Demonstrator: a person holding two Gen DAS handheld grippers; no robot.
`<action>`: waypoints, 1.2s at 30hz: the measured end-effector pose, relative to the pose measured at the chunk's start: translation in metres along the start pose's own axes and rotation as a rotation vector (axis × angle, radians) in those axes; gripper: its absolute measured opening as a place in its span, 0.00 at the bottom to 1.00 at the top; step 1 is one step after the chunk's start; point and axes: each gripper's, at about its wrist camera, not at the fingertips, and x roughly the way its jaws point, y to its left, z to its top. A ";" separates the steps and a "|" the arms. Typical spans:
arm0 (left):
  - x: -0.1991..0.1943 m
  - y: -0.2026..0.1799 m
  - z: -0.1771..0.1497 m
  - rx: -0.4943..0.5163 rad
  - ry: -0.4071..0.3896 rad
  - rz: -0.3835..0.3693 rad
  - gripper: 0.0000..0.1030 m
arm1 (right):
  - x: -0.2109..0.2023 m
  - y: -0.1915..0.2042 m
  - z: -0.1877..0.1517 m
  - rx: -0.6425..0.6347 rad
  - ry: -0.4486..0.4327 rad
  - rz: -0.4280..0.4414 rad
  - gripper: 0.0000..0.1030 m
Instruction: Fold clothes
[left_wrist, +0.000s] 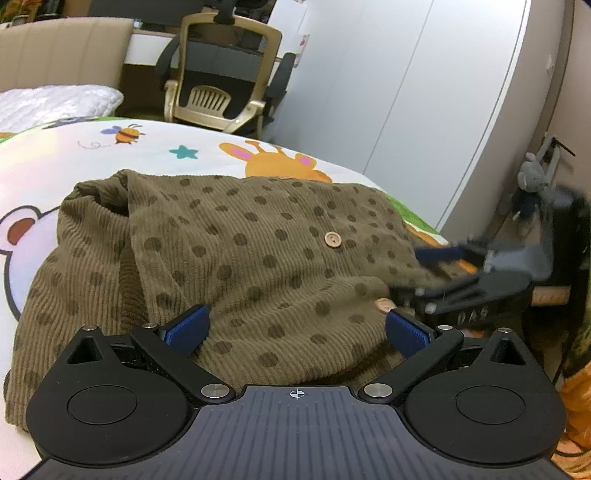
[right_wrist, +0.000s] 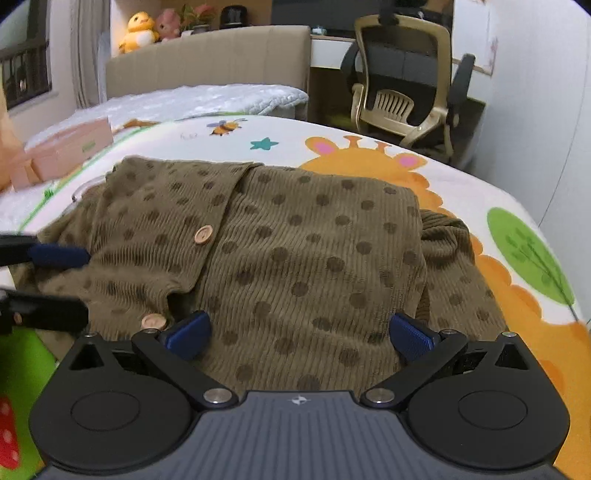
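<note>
A brown corduroy garment (left_wrist: 258, 240) (right_wrist: 295, 240) with dark dots lies folded on the cartoon-print bed sheet (left_wrist: 166, 147) (right_wrist: 369, 140). A wooden button (left_wrist: 333, 240) (right_wrist: 204, 234) shows on its front, and a second button (left_wrist: 384, 305) (right_wrist: 153, 321) sits near its front edge. My left gripper (left_wrist: 297, 328) (right_wrist: 77, 284) is open over the near edge of the cloth. My right gripper (right_wrist: 299, 332) (left_wrist: 421, 275) is open too, just beside it, and looks blurred in the left wrist view. Neither holds any cloth.
An office chair (left_wrist: 218, 74) (right_wrist: 402, 74) stands beyond the bed by a white wardrobe (left_wrist: 406, 92). A white quilt (left_wrist: 55, 103) lies at the bed's head. A pink box (right_wrist: 62, 147) rests on the bed's far left, with plush toys (right_wrist: 142, 29) above the headboard.
</note>
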 end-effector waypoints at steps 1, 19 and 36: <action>0.000 0.000 0.000 -0.005 -0.001 -0.004 1.00 | 0.001 0.000 0.000 0.001 0.004 0.000 1.00; -0.053 0.061 0.000 -0.285 -0.048 0.357 0.84 | 0.000 0.004 -0.002 -0.007 -0.002 -0.013 1.00; -0.076 0.073 0.014 -0.418 -0.111 0.187 0.08 | -0.064 0.100 0.014 -0.375 -0.213 0.229 1.00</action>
